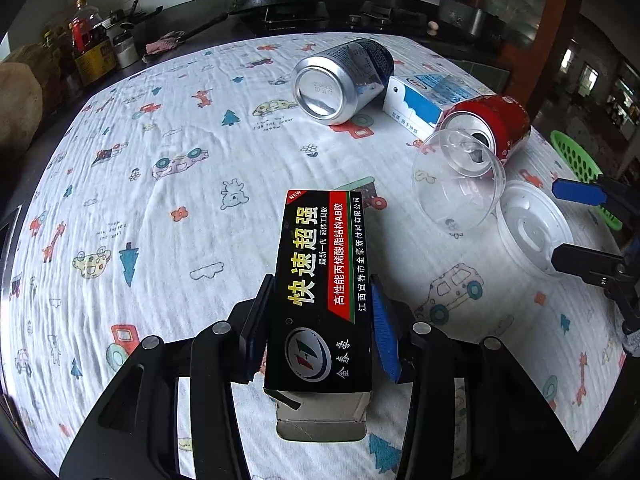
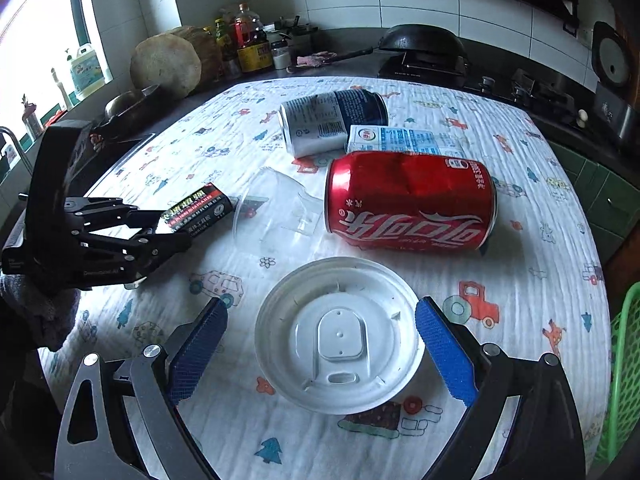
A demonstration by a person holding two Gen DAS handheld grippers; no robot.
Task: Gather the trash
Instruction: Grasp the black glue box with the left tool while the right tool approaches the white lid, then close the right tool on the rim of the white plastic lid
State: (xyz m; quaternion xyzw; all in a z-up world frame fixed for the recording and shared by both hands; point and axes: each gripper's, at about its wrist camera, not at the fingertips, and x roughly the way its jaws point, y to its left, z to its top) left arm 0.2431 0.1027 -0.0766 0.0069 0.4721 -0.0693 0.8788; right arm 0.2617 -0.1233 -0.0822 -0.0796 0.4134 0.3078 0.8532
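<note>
My left gripper (image 1: pixel 320 328) is shut on a black glue box (image 1: pixel 320 280) with yellow Chinese lettering, held low over the cloth; it also shows in the right wrist view (image 2: pixel 196 210). My right gripper (image 2: pixel 320 348) is open, its blue pads on either side of a white plastic lid (image 2: pixel 340 336) lying flat; the lid also shows in the left wrist view (image 1: pixel 532 228). A clear plastic cup (image 2: pixel 272 216) lies on its side. A dented red cola can (image 2: pixel 412 200), a silver-blue can (image 2: pixel 332 120) and a white-blue carton (image 2: pixel 404 140) lie beyond.
A patterned white cloth (image 2: pixel 520 248) covers the table. A green plastic basket (image 2: pixel 624 380) stands at the right edge. Behind are a dark counter with a wok (image 2: pixel 420 42), bottles (image 2: pixel 248 40), a round wooden block (image 2: pixel 166 64) and a stove.
</note>
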